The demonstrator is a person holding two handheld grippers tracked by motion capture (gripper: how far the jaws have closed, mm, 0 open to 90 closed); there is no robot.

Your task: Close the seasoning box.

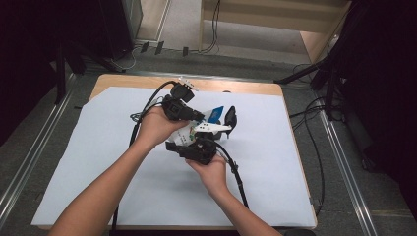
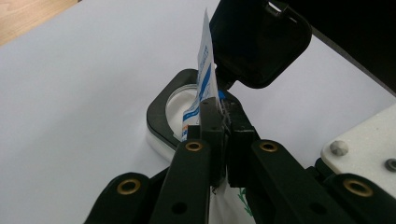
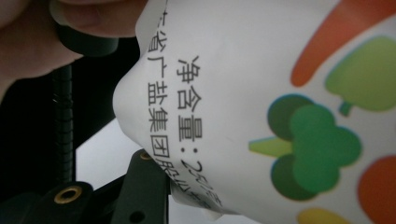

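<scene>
A white salt bag (image 1: 212, 116) with blue print and vegetable drawings hangs between both grippers over the table's middle. My left gripper (image 2: 219, 105) is shut on the bag's thin top edge (image 2: 205, 56), just above a small black-rimmed container (image 2: 161, 109) whose black lid (image 2: 261, 37) stands open. My right gripper (image 1: 195, 146) holds the bag's body from the near side. In the right gripper view the printed bag (image 3: 261, 102) bulges against one black finger (image 3: 144, 184); the other finger is hidden behind it.
A pale blue sheet (image 1: 147, 187) covers the wooden table (image 1: 113, 81). The container and its raised lid (image 1: 229, 118) sit right of the grippers. Cables trail from both grippers toward me. Dark stands and floor cables ring the table.
</scene>
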